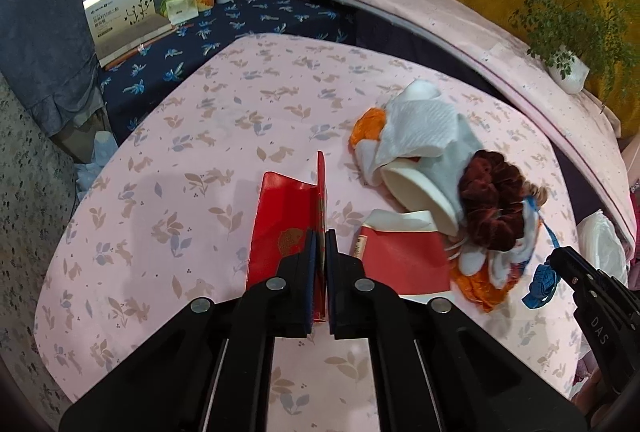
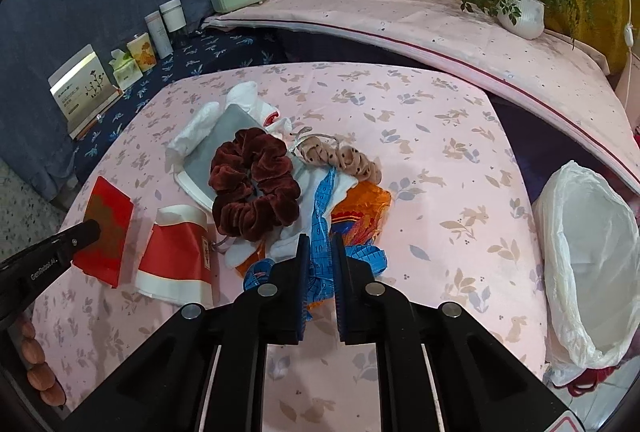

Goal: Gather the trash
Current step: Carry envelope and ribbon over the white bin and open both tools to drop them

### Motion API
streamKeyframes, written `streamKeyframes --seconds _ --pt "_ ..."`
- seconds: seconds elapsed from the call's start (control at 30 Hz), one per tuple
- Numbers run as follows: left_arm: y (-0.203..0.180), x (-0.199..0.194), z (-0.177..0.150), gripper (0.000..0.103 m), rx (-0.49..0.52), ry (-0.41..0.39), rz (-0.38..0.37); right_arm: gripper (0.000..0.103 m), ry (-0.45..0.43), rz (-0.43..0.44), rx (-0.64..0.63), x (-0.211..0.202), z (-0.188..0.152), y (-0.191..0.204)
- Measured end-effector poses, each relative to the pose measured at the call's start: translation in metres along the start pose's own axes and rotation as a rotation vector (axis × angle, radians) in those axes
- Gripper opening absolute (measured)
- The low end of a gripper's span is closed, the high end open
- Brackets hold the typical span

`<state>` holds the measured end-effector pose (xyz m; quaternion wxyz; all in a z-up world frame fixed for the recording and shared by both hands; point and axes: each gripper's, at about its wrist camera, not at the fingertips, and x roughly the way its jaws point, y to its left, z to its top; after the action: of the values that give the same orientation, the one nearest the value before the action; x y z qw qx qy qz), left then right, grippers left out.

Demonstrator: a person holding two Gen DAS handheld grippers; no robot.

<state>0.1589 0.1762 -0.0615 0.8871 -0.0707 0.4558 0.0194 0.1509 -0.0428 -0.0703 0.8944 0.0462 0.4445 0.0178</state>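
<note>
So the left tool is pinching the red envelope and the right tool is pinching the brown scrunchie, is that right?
Not quite. The left tool does pinch the red envelope, but the right tool is closed on the blue measuring tape, not the brown scrunchie. The right wrist view shows it.

Two red envelopes [image 2: 108, 228], two scrunchies [image 2: 256, 188], one blue tape measure [image 2: 324, 216], one lined bin [image 2: 592, 264].

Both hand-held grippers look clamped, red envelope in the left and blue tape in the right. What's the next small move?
Probably lift the right hand-held gripper a little, so the blue tape it pinches slides off the pile. The tape still lies across the scrunchie and wrappers, and the lined bin waits open on the right. The left already holds its envelope.
</note>
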Motion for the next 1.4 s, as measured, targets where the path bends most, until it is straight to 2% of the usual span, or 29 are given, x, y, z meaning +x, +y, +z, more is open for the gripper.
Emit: streamKeyframes --seconds 0.3,0.67,0.97,1.17,1.4 --pt "-0.044 -0.052 0.001 0.004 0.066 -0.069 -0.091 0.010 -0.115 0.012 0.032 -0.063 0.006 -0.022" --pt "-0.139 -0.088 -0.010 0.004 0.220 -0.095 -0.232 0.010 -0.214 -0.045 0.102 -0.117 0.005 -0.080" --pt "-0.233 -0.092 -0.022 0.004 0.356 -0.081 -0.359 0.010 -0.236 -0.142 0.194 -0.132 -0.003 -0.153" --pt "-0.290 -0.083 -0.027 0.004 0.420 -0.049 -0.464 0.010 -0.225 -0.203 0.254 -0.126 -0.008 -0.202" --pt "-0.346 -0.070 -0.033 0.004 0.504 -0.038 -0.527 0.010 -0.200 -0.259 0.339 -0.115 -0.017 -0.250"
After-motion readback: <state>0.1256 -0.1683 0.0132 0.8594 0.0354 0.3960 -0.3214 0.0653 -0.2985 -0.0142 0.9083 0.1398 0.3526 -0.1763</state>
